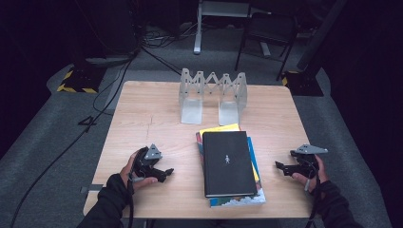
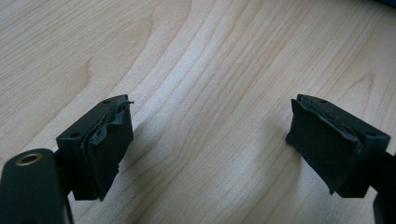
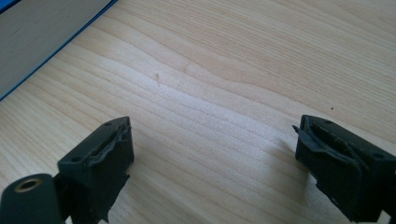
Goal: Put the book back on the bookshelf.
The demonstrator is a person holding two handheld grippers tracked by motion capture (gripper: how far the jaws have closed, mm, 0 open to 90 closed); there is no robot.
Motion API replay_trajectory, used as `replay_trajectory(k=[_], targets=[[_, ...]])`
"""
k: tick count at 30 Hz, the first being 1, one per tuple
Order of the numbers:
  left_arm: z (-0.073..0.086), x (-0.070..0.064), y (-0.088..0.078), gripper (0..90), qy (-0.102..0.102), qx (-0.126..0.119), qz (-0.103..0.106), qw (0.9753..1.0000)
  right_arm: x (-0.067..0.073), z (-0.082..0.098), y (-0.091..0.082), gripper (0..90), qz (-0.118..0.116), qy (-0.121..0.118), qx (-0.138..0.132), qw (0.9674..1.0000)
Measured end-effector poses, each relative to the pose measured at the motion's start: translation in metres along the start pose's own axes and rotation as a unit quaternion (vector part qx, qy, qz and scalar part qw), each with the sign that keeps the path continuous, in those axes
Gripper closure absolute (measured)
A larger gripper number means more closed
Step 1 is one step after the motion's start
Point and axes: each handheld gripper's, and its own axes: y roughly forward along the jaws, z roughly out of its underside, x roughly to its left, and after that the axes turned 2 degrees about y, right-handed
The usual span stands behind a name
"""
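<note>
1. Table: one.
2. Folding rack, far centre: one, empty.
3. Book stack, near centre: one black hardcover topmost, at least two beneath. Probably stiff, heavy, slick; grip its long edges.
4. Left gripper and right gripper: two, jaws spread, flanking the stack, holding nothing.

The left gripper rests low in the person's left hand, jaws spread wide with nothing between them, pointing inward toward the other gripper. The right gripper, held in the right hand, mirrors it: jaws wide apart and empty, aimed back toward the left one.
</note>
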Motion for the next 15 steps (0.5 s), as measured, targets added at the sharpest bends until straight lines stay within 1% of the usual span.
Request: replay_trajectory(k=[5, 6, 9, 11, 13, 14, 15], targets=[[0.0002, -0.0009, 0.0001, 13.6, -0.004, -0.001, -0.002, 1.0, 0.0001, 0.0, -0.0001, 11.5, 0.0, 0.0, 0.0, 1.0], [0.0001, -0.0009, -0.0003, 13.6, -0.002, 0.0, -0.006, 1.0, 0.0001, 0.0, -0.0001, 11.5, 0.0, 0.0, 0.0, 1.0], [0.0003, -0.0024, -0.0006, 13.6, -0.009, 0.001, -0.009, 0.9999, 0.0003, -0.0005, 0.0001, 11.5, 0.001, 0.001, 0.002, 1.0], [0.0004, -0.0038, -0.0014, 13.7, -0.012, 0.004, -0.01, 0.9999, 0.0003, -0.001, -0.0004, 11.5, 0.001, 0.0, 0.005, 1.0], [0.0, -0.0058, -0.0028, 15.3, -0.013, 0.007, -0.012, 0.9998, -0.0001, -0.0018, -0.001, 11.2, 0.003, -0.007, 0.008, 0.9999], [-0.0005, -0.0064, -0.0031, 15.6, -0.014, 0.01, -0.011, 0.9998, -0.0003, -0.0021, -0.0017, 13.1, 0.005, -0.007, 0.012, 0.9999], [-0.001, -0.0072, -0.0029, 15.8, -0.015, 0.009, -0.006, 0.9998, 0.0, -0.0023, -0.0035, 18.1, 0.006, -0.005, 0.014, 0.9999]])
